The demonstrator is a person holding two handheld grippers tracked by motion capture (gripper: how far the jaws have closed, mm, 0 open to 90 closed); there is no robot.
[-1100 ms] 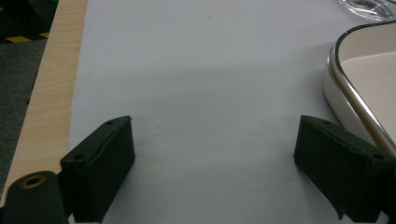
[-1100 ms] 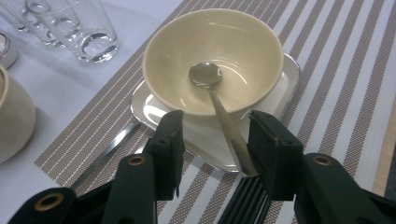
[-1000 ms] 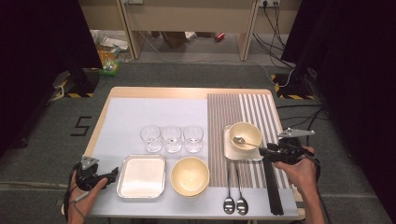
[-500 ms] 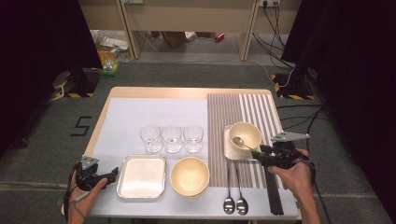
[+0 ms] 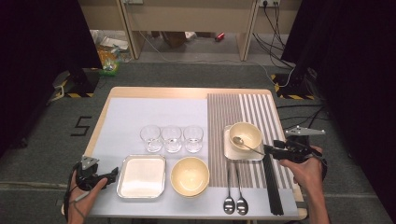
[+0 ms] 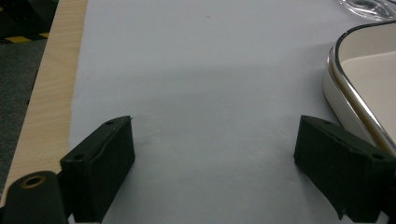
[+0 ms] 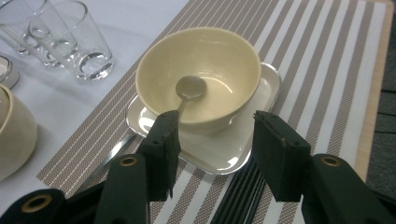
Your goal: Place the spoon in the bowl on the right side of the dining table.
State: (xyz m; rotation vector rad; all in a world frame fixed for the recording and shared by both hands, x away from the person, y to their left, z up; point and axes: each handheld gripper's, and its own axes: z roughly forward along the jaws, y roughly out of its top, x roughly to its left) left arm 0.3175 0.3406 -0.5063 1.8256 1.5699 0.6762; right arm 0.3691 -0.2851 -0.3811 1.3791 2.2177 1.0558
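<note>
A cream bowl [image 5: 250,130] [image 7: 224,65] stands on a small square plate [image 5: 231,153] [image 7: 224,151] on the striped mat. A metal spoon [image 5: 238,140] [image 7: 190,87] rests in the bowl, its handle running out over the rim and past the left jaw of my right gripper [image 5: 268,150] [image 7: 215,123]. That gripper is open just short of the bowl, with nothing between its jaws. My left gripper [image 5: 114,175] [image 6: 215,140] is open low over the pale blue mat, beside an empty metal tray [image 5: 141,176] [image 6: 369,79].
Three glasses [image 5: 171,137] [image 7: 84,42] stand in a row mid-table. A larger cream bowl [image 5: 189,175] [image 7: 14,130] sits beside the tray. Two spoons [image 5: 235,203] and black chopsticks [image 5: 273,186] [image 7: 238,191] lie on the striped mat near the front edge.
My right gripper has shifted slightly at the bowl's side while the spoon stays in the bowl. The left gripper has not moved.
</note>
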